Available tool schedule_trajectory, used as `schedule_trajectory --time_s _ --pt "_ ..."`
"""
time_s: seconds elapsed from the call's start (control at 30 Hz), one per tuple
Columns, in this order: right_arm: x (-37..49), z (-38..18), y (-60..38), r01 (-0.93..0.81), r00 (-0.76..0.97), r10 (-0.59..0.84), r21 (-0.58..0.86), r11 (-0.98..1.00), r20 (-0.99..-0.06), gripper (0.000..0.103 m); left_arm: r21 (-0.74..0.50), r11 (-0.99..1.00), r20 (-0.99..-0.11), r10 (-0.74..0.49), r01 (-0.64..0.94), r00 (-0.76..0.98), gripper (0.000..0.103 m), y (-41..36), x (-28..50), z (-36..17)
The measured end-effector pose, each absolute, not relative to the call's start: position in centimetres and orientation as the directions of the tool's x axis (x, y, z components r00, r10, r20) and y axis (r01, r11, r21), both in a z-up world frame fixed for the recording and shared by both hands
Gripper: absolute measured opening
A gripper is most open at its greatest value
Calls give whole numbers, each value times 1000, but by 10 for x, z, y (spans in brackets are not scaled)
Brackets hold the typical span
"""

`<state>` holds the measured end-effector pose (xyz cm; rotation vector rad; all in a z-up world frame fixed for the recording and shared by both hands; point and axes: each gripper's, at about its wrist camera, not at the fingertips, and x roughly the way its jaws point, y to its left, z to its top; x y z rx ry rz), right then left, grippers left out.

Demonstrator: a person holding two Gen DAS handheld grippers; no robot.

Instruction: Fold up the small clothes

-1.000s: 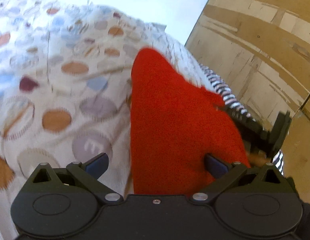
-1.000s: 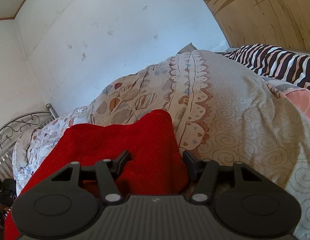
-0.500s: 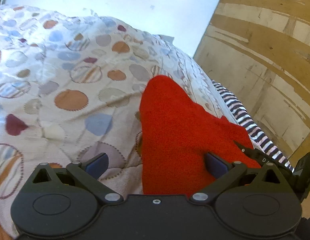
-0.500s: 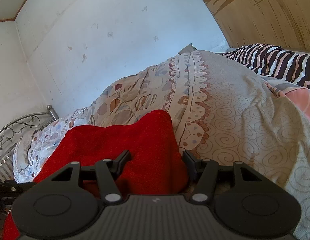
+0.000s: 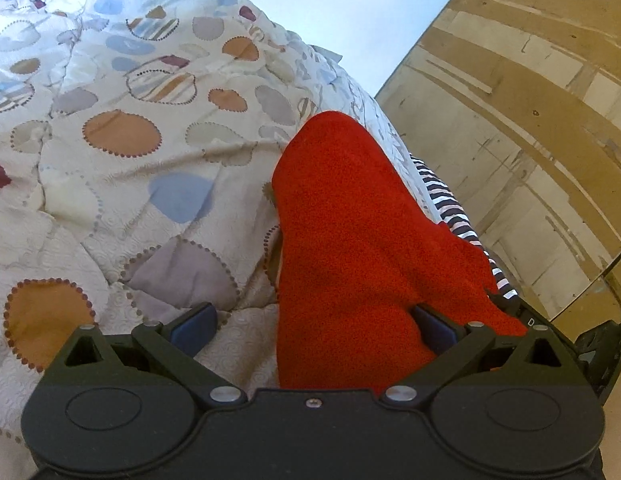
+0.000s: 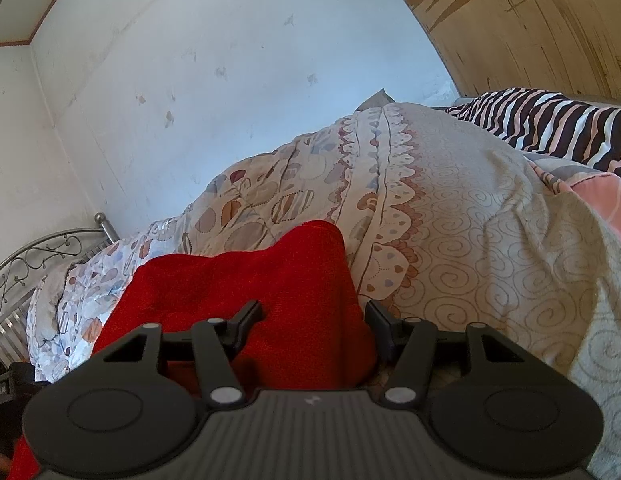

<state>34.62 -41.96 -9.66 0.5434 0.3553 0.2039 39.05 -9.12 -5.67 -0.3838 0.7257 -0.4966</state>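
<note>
A red fleece garment (image 5: 350,248) lies on a patterned quilt (image 5: 122,184) on a bed. In the left wrist view my left gripper (image 5: 310,320) is wide open, its fingers astride the garment's near edge, with the right blue pad (image 5: 434,326) against the cloth and the left pad (image 5: 192,324) over bare quilt. In the right wrist view the same garment (image 6: 246,284) fills the gap of my right gripper (image 6: 316,316), which is also open with the cloth bunched between its fingers. The other gripper (image 5: 590,344) shows at the garment's right end.
A zebra-striped cloth (image 6: 550,124) and a pink cloth (image 6: 602,196) lie at the bed's right side. A wooden panel wall (image 5: 530,140) stands beside the bed. A white wall (image 6: 230,80) and a metal bed frame (image 6: 34,256) stand beyond.
The left gripper has tilted and drawn back, so more quilt shows and the garment sits lower in view. The right gripper has barely moved. Both stay open.
</note>
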Motion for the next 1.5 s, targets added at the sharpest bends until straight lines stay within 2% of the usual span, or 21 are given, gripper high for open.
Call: schedule_trajectory --time_s 0.13,0.33,0.37,0.43,0.47,0.5,0.53,0.63,0.7,0.8,1.07,1.2,1.33,1.5 --pt "344 -95 -416 -100 924 270 514 852 -269 51 -491 820 -533 -551 296 643 103 -91 391 -56" --pt "345 -94 -414 -91 926 256 494 865 -276 51 -426 843 -554 -529 328 643 101 -100 390 -51" --pt "345 -94 -414 -92 926 257 497 863 -276 51 -427 839 -556 -537 336 635 98 -101 392 -50" --pt "346 -95 -415 -90 925 259 502 860 -277 51 -469 810 -541 -579 352 610 85 -99 394 -50" --pt "345 -95 -415 -88 926 256 501 861 -277 51 -496 789 -525 -605 363 598 71 -99 394 -49" --pt "345 -94 -414 -87 927 252 495 864 -277 50 -515 773 -511 -624 372 591 66 -100 393 -48" --pt "343 -93 -413 -86 927 250 490 867 -279 46 -503 780 -512 -617 373 598 66 -101 391 -46" --pt "338 -81 -404 -79 930 228 447 891 -288 39 -488 786 -507 -610 380 609 56 -106 386 -41" --pt "330 -71 -398 -79 938 211 424 902 -274 37 -483 790 -499 -603 378 622 48 -106 381 -35" --pt "320 -56 -394 -87 950 213 458 885 -230 35 -451 806 -488 -582 383 650 42 -107 371 -21" --pt "315 -9 -360 -188 958 265 464 866 -106 34 -389 835 -409 -535 389 739 38 -90 343 31" --pt "339 9 -326 -249 943 323 481 841 -76 34 -366 865 -385 -477 344 790 37 -62 338 54" --pt "370 18 -284 -310 916 393 471 826 -86 34 -350 898 -377 -395 266 838 37 -23 339 69" --pt "415 11 -230 -332 869 464 492 805 -172 34 -326 933 -406 -283 151 869 37 22 348 67"
